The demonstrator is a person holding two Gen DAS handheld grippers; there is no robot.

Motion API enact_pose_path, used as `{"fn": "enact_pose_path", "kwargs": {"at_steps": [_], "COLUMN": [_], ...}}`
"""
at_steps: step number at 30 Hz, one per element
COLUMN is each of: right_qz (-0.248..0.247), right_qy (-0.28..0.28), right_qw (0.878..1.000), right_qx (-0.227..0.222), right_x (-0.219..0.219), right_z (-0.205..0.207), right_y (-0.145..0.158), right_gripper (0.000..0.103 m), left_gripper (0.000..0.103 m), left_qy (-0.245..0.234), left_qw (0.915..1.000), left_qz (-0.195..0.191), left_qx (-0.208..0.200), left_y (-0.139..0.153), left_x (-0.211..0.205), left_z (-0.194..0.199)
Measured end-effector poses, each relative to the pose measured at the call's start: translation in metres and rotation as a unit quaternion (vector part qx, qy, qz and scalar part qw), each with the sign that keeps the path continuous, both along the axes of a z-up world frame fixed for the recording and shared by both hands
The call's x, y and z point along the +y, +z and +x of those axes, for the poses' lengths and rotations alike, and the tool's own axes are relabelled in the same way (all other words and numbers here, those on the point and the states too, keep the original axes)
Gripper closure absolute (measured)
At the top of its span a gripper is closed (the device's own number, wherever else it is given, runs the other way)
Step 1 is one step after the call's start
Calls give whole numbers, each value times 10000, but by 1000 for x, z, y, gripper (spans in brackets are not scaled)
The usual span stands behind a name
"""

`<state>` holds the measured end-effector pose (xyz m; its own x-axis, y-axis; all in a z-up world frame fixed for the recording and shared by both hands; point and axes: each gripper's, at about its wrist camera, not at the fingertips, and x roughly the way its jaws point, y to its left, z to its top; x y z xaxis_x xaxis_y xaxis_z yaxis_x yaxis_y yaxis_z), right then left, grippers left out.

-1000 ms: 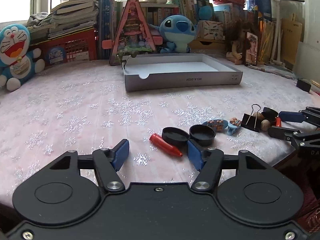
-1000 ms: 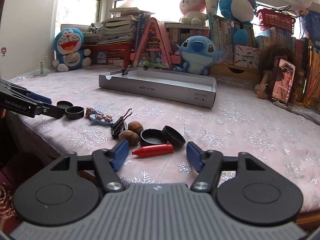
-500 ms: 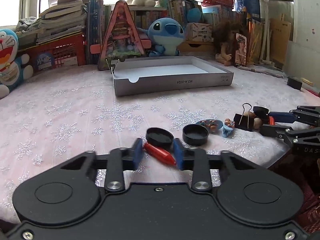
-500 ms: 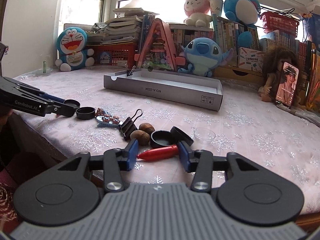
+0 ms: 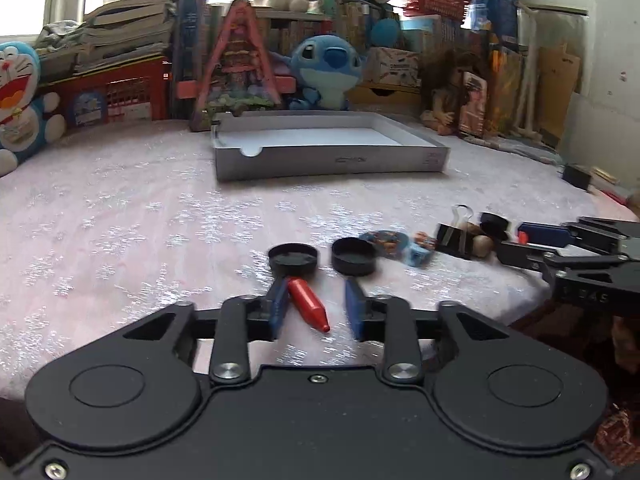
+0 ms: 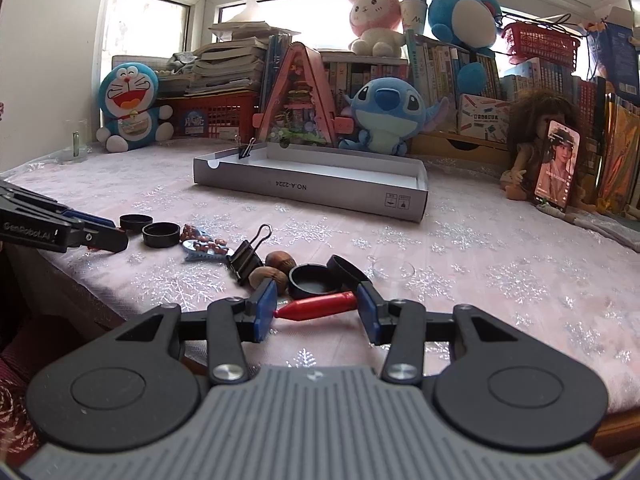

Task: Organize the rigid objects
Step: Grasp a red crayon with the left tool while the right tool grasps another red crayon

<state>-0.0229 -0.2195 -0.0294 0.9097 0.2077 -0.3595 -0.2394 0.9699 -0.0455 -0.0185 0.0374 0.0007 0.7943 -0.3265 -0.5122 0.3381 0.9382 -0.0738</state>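
My left gripper (image 5: pixel 316 304) hovers low over the pink snowflake cloth with its jaws opening. A red crayon (image 5: pixel 308 300) lies between them, leaning on the left pad with a gap to the right pad. My right gripper (image 6: pixel 316 306) is shut end to end on a second red crayon (image 6: pixel 316 307), which lies crosswise between the blue pads. The grey cardboard tray (image 5: pixel 332 160) stands further back on the cloth, and a black binder clip is clipped to its wall (image 6: pixel 304 188). In the right wrist view, the left gripper (image 6: pixel 116 234) shows at the left edge.
Two black caps (image 5: pixel 294 258) (image 5: pixel 354 256) lie just beyond the left jaws. A blue hair clip (image 6: pixel 200 244), a black binder clip (image 6: pixel 246 256), two walnuts (image 6: pixel 280 260), more black caps (image 6: pixel 316 280) and a clear lid (image 6: pixel 390 270) sit near the front edge. Plush toys and books line the back.
The left jaws closed on their crayon, then parted again, and the crayon now leans on the left pad. The right jaws closed onto their crayon and have stayed so.
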Motion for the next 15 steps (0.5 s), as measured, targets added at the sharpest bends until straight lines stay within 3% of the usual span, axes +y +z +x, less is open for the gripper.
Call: {"fn": "enact_pose_path", "kwargs": {"at_steps": [6,15], "right_qz": [73,50], "right_qy": [-106,-143], "right_qw": [9999,9999], "right_qx": [50,50], "right_x": [-4,-3], "right_z": [1,-1], "right_y": [-1,-2], "right_gripper": [52,52], "left_gripper": [59,59], "left_qy": [48,503], "left_qw": [9999,9977], "left_qz": [150,446], "left_qx": [-2,-62], "left_y": [2,-2], "left_x": [3,21], "left_z": [-11,-13]}}
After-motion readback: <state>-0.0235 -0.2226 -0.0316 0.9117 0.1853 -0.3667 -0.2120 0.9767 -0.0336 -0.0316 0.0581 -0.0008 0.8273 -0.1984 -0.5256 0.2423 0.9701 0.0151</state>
